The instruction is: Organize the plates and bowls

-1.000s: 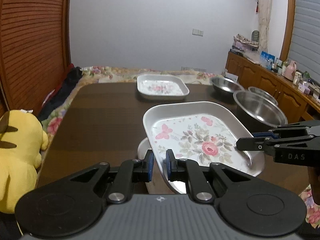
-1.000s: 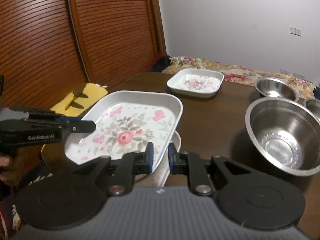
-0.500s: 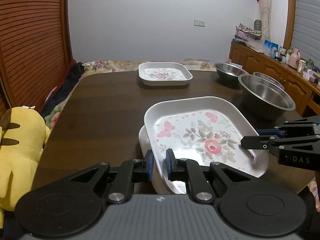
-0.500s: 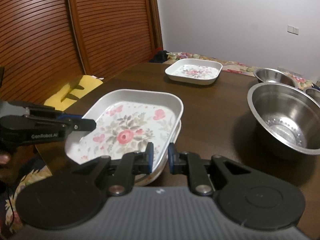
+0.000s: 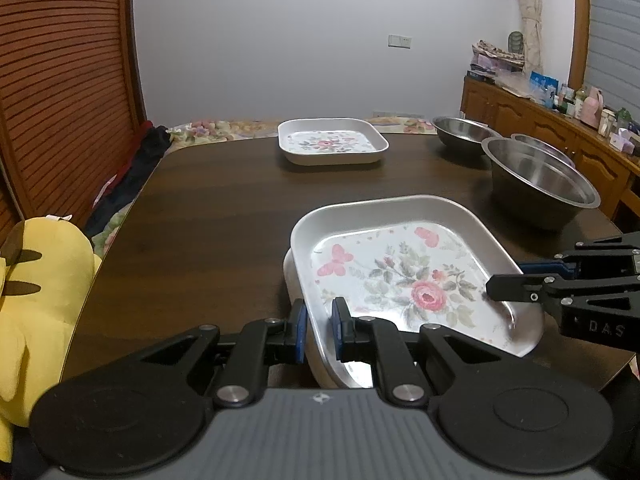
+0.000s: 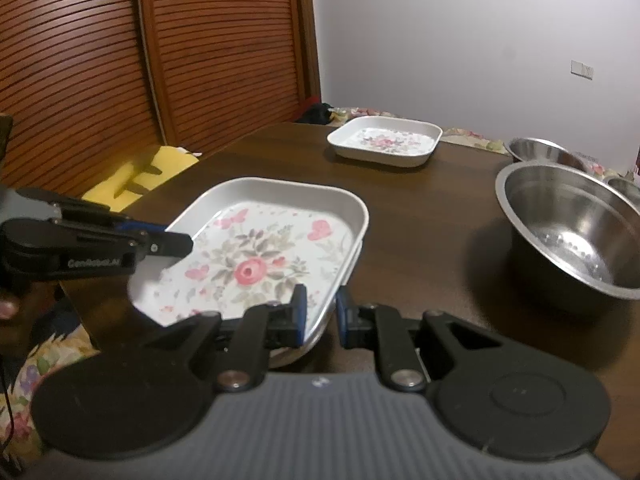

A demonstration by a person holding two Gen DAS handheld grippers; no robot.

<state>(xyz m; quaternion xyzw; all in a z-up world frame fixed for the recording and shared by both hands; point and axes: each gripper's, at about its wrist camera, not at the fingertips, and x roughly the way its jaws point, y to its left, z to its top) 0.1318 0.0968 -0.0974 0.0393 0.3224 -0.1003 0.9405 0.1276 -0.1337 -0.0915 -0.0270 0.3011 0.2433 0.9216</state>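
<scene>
From my left wrist, my left gripper (image 5: 319, 326) has its fingers (image 5: 298, 330) pinched on the near-left rim of the floral plate (image 5: 404, 276), which sits on another white plate (image 5: 289, 276) at the near edge of the dark bench (image 5: 224, 208); nothing lies in it. My right gripper (image 5: 506, 280) reaches in from the right and clamps the plate's right rim. Farther off, a second floral plate (image 5: 332, 145) stands empty at the far side, and three steel bowls line the right: a large steel bowl (image 5: 540, 178) nearest, a far steel bowl (image 5: 466, 133), and a third bowl's rim (image 5: 540, 145) showing behind the large one. A yellow plush toy (image 5: 40, 280) sits off the bench's left side, and a cluttered sideboard (image 5: 560, 128) runs along the right wall; only this view shows the latter. From my right wrist, my right gripper (image 6: 320, 312) grips the same floral plate (image 6: 260, 264) at its near corner, my left gripper (image 6: 176, 243) holding the opposite rim. This view alone looks into the large steel bowl (image 6: 576, 232), which shows droplets at its bottom.
</scene>
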